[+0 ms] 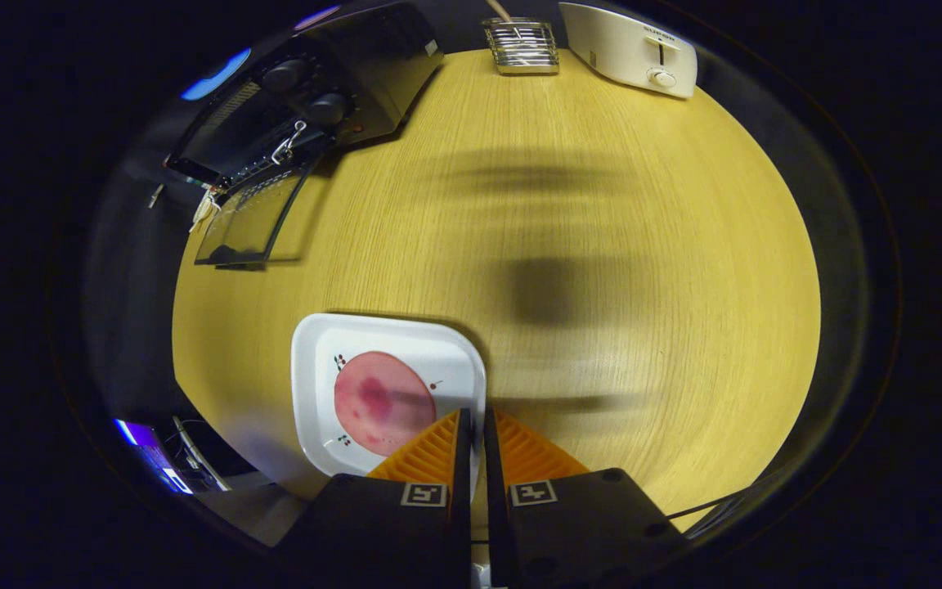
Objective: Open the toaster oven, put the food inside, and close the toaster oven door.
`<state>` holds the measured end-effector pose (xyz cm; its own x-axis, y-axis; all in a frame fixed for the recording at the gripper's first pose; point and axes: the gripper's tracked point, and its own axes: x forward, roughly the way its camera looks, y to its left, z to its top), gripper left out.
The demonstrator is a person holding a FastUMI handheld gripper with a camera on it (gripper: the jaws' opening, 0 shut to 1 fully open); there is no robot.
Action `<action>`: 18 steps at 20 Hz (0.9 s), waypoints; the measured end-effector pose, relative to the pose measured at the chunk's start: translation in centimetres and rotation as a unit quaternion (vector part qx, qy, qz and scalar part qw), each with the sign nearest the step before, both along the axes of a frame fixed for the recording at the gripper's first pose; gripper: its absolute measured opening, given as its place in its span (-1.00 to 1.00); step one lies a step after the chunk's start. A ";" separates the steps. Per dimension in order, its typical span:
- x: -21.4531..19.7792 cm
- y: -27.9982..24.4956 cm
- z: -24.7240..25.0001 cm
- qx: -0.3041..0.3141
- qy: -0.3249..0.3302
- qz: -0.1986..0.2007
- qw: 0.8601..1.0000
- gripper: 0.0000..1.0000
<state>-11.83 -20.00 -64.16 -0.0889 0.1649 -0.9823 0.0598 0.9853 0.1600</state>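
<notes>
Oven: toaster oven at the wooden surface's far left, glass door dropped open.
Food: pink round slice on white plate, just ahead-left of the fingers.
Tool: tool nearly closed, gripping nothing.
Beyond: white toaster.

Before me, a light wooden table carrying: black toaster oven, its door down; white plate by my fingers; metal rack; white toaster beside the rack
</notes>
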 end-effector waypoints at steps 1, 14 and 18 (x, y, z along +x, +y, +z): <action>-0.2 0.3 -0.1 0.026 0.011 -0.015 0.999 -0.77; -2.5 0.1 -2.3 0.180 0.069 -0.234 0.953 -0.90; -2.8 1.2 -1.5 0.164 0.055 -0.232 0.957 -0.90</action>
